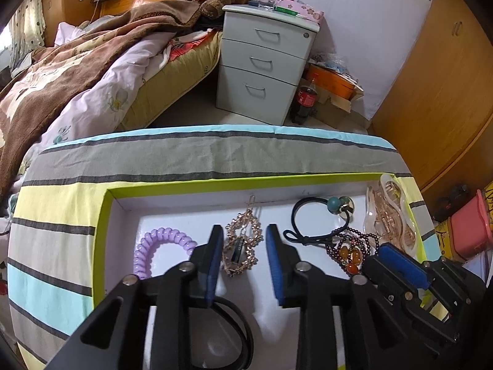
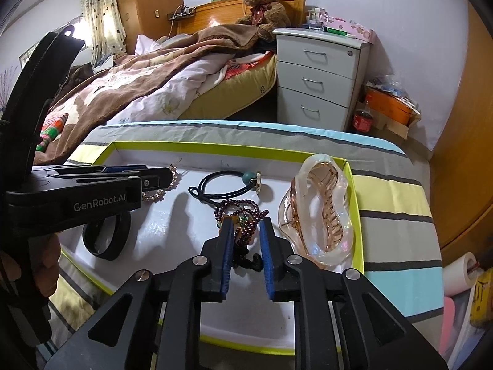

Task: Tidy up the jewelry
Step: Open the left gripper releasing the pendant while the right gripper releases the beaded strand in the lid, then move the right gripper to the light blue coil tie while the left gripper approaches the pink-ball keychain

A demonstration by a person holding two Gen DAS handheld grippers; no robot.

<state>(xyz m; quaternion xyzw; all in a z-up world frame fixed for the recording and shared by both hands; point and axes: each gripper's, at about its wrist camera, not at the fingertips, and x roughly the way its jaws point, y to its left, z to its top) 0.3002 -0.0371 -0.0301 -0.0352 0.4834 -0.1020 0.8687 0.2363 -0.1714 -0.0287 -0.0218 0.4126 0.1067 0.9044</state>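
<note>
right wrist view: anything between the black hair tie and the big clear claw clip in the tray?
In the right wrist view only bare white tray floor separates the black hair tie from the claw clip.

In the tray (image 1: 104, 225) we see the coil hair tie (image 1: 160, 246) leftmost, the rhinestone clip (image 1: 243, 246) beside it, then the beaded bracelet (image 1: 351, 246), and the claw clip (image 1: 391, 215) rightmost.
</note>
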